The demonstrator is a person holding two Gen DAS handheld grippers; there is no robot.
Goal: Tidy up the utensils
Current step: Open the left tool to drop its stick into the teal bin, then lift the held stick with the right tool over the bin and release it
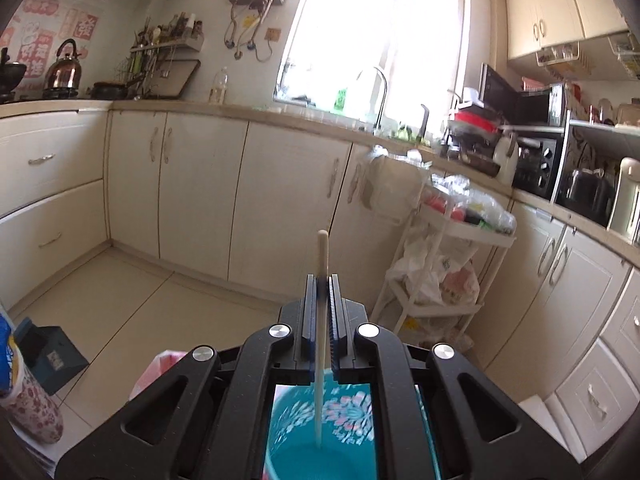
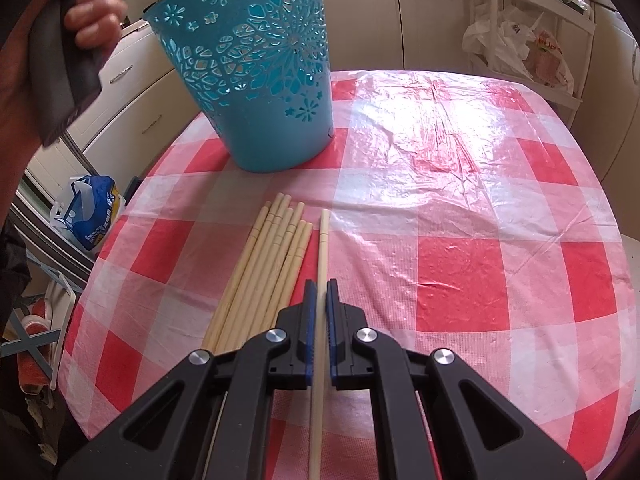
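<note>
Evidently the left gripper point(image 1: 322, 280), clamped tight on one chopstick point(image 1: 322, 256), holds it above the blue basket point(image 2: 256, 72) for dropping in. Meanwhile the right gripper point(image 2: 321, 285) pinches another chopstick point(image 2: 323, 248) just beside the pile point(image 2: 272, 256) lying before that basket, presumably next.

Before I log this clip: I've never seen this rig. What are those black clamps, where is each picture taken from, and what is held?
No robot here: a person carries a two-finger clamp in each hand, each with a camera looking along its fingers. The left view shows the left gripper shut on one chopstick, raised above the open teal basket, with the kitchen cabinets behind. The right view looks down at the red-checked tablecloth: the right gripper is shut on another chopstick, beside a bundle of chopsticks.
</note>
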